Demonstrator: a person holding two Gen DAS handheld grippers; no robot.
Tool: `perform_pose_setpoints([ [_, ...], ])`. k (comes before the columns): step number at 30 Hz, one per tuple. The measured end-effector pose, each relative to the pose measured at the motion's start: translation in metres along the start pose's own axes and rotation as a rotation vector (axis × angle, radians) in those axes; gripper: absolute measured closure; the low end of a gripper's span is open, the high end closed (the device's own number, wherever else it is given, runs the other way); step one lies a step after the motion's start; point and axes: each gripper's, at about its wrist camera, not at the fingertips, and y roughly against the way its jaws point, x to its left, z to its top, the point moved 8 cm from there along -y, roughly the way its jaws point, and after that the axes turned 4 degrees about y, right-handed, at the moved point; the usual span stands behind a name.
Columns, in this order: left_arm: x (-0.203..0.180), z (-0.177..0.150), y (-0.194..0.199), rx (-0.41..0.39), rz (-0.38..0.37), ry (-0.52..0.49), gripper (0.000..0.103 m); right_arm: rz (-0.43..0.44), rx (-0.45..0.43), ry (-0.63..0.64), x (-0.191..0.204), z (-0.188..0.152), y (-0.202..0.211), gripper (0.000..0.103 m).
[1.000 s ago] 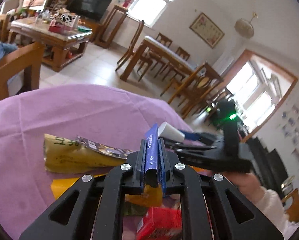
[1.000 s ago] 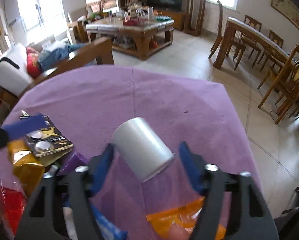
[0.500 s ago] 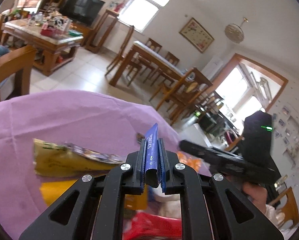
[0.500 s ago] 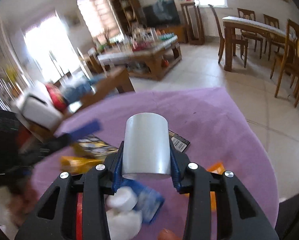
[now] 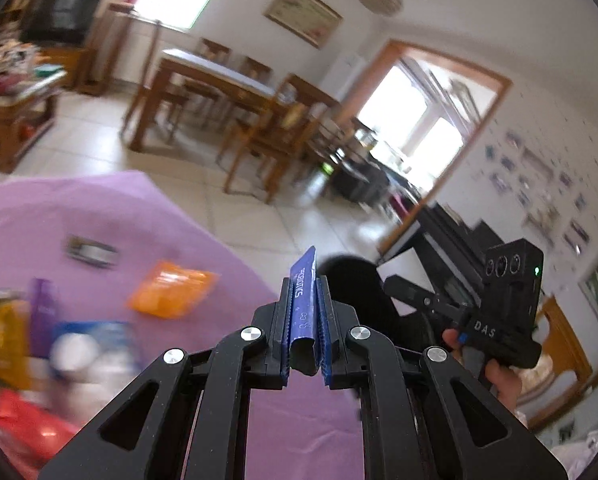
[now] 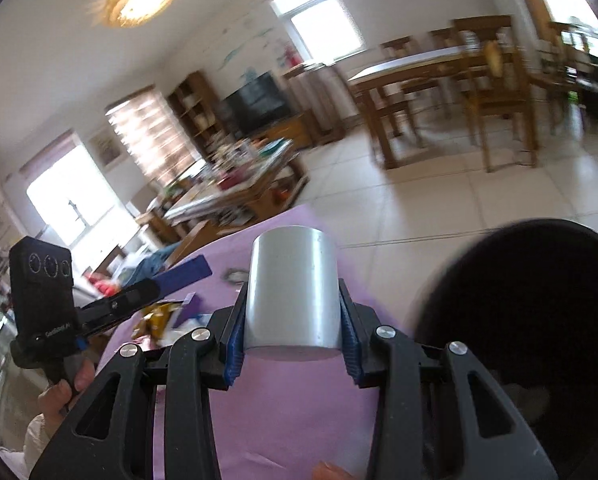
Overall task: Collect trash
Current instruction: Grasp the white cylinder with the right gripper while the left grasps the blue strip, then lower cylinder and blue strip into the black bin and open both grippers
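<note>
white lettering runs along the one blue wrapper (image 5: 304, 300) clamped flat in the nearly closed left gripper (image 5: 304, 332), too blurred to read, while "das" shows on the right gripper (image 6: 293, 334), whose pads squeeze one grey cup (image 6: 292, 292). both are held over the purple tablecloth (image 5: 111, 204) near its edge, beside a black bin (image 6: 531, 304). several blurred wrappers, one of them an orange packet (image 5: 171, 288), lie on the cloth.

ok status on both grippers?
Left gripper shut on blue wrapper. Right gripper shut on grey cup. Black bin close right, nothing blocking.
</note>
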Motion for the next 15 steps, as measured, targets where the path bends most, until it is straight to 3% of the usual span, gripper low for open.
perform_pose_setpoints([
  [9, -0.087, -0.06, -0.13, 0.182, -0.067, -0.083, 0.091, -0.122, -0.015, -0.127, -0.1, -0.022, 0.034, 0.064],
  [15, -0.1, -0.088, -0.185, 0.257, -0.054, -0.093, 0.091, -0.143, 0.005, -0.183, -0.139, -0.038, 0.031, 0.064],
])
